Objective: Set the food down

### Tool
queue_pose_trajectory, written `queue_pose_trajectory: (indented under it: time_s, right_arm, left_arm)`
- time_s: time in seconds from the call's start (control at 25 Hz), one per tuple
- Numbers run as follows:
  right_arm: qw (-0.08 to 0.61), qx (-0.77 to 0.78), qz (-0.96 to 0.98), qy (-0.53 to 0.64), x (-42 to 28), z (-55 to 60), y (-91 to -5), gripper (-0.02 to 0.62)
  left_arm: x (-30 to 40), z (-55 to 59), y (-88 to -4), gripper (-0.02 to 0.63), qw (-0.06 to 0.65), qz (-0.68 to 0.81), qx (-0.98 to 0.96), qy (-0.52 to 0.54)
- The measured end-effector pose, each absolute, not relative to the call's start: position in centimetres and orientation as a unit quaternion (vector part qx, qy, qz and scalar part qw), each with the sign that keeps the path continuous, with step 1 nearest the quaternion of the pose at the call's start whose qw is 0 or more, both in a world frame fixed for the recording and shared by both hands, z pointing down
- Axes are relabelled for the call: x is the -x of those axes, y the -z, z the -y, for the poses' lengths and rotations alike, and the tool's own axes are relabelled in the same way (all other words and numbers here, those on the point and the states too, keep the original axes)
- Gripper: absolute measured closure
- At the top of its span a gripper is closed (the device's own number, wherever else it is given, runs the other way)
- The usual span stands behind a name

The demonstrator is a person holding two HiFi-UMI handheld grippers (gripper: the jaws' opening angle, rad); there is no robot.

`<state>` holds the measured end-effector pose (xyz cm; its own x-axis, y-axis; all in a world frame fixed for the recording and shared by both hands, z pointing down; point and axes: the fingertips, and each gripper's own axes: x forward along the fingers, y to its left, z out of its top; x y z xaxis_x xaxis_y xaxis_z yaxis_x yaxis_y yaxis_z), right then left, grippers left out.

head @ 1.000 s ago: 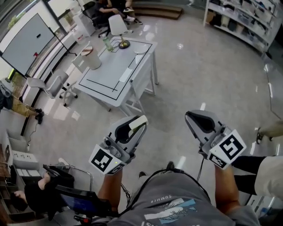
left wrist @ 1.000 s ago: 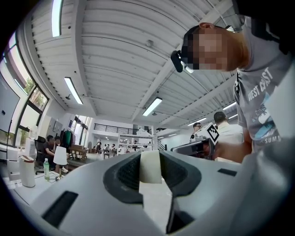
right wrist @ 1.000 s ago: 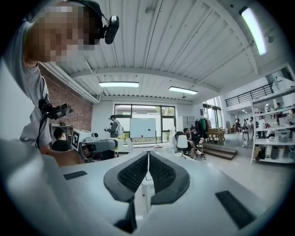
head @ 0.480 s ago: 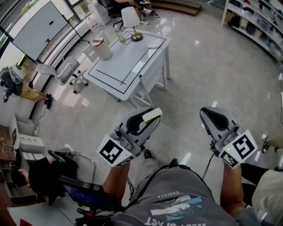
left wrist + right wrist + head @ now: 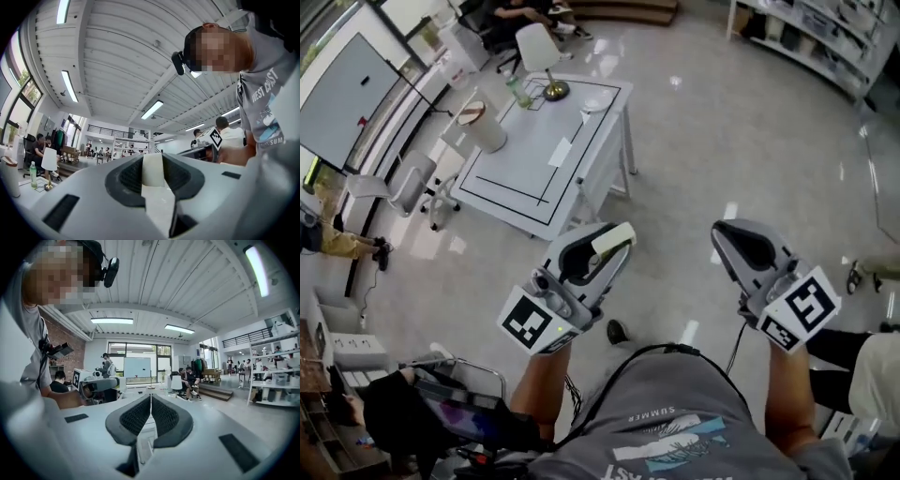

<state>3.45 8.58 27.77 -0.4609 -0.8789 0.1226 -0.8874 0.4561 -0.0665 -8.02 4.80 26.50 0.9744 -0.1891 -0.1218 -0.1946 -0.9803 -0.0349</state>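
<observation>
A pale cream, flat piece of food (image 5: 613, 240) sits between the jaws of my left gripper (image 5: 609, 246), which is shut on it and held level over the floor. In the left gripper view the food (image 5: 152, 169) stands upright between the dark pads (image 5: 129, 176). My right gripper (image 5: 724, 236) is held beside it at the same height, shut with nothing in it. The right gripper view shows its ribbed pads (image 5: 137, 414) meeting along one line. A white table (image 5: 534, 150) with a black outline stands ahead and to the left, apart from both grippers.
On the table stand a lamp (image 5: 537, 49), a green bottle (image 5: 517, 90), a tall white cylinder (image 5: 479, 126) and a small dish (image 5: 597, 101). Shelving (image 5: 825, 42) lines the far right. A grey chair (image 5: 403, 183) stands left of the table. People sit at the back.
The head view has swung over the floor, so the table sits at a slightly different place. Both grippers have kept their places before the body. Both grips are unchanged.
</observation>
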Motion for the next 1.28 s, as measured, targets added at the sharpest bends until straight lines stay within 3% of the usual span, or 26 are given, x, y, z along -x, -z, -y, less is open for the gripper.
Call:
queue_pose_trajectory:
  time_s: [0.12, 0.44, 0.68, 1.28]
  right_arm:
    - [0.053, -0.532, 0.844, -0.046, -5.0, -7.7, -24.2, 0.588]
    - [0.053, -0.547, 0.835, -0.023, 0.8, -0.4, -25.4, 0.587]
    - [0.054, -0.543, 0.838, -0.028, 1.4, 2.5, -26.3, 0.586]
    - [0.029, -0.509, 0.859, -0.044, -10.9, 8.0, -27.8, 0.588]
  left_arm:
    - [6.6, -3.2, -24.4, 0.500, 0.052, -0.073, 0.995, -0.054]
    - [11.1, 4.5, -24.8, 0.500, 0.024, -0.067, 0.993, -0.097]
    - [11.2, 7.6, -25.8, 0.500, 0.019, -0.072, 0.993, -0.087]
    - [0.9, 12.6, -26.2, 0.500, 0.018, -0.123, 0.990, -0.069]
